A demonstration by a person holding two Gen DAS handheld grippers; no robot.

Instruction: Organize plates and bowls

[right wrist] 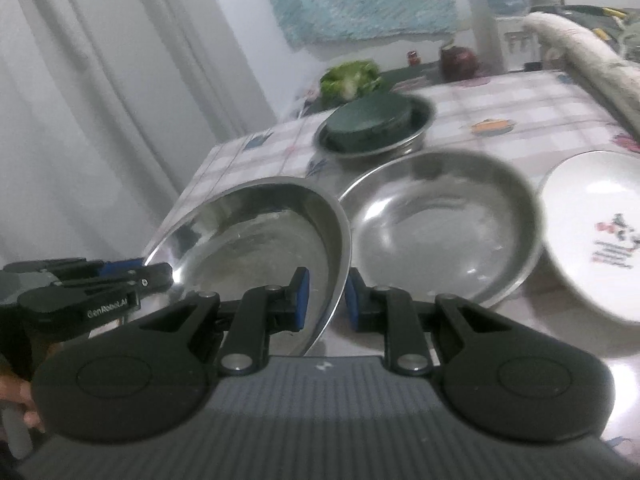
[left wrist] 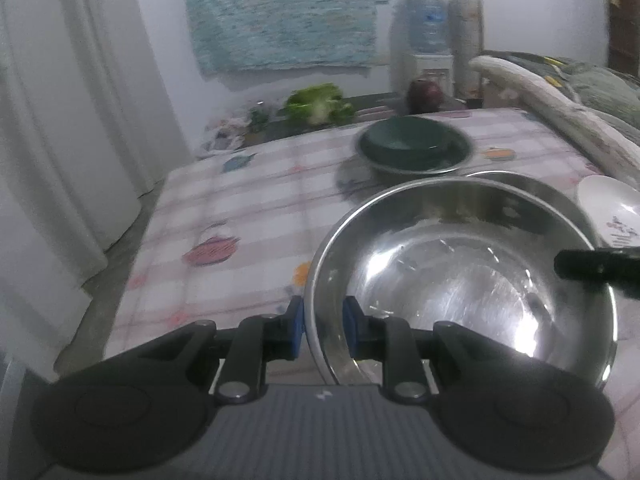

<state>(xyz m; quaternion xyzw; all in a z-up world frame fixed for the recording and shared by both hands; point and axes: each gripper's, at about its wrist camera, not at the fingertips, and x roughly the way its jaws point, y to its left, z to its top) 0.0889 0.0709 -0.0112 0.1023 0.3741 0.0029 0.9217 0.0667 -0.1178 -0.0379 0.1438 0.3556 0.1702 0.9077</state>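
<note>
A large steel bowl [left wrist: 460, 280] is held tilted above the checked table, gripped by its rim on two sides. My left gripper [left wrist: 323, 320] is shut on the near rim, one blue pad on each side of the wall. My right gripper [right wrist: 324, 300] is shut on the opposite rim of the same steel bowl [right wrist: 260, 240]. The right gripper [left wrist: 564, 266] shows as a black finger at the bowl's right side, and the left gripper [right wrist: 160, 274] at its left. A shallow steel dish [right wrist: 440, 216] lies beyond, beside a white printed plate [right wrist: 592, 224]. A dark green dish [right wrist: 372, 124] sits inside another steel bowl.
The table [left wrist: 248, 200] carries a pink checked cloth, and its left edge drops toward white curtains [left wrist: 80, 120]. Green lettuce [left wrist: 320, 104] and a dark round jar [left wrist: 424, 94] sit at the far edge. A water dispenser [left wrist: 428, 32] stands behind, with a bed cover [left wrist: 560, 92] at the right.
</note>
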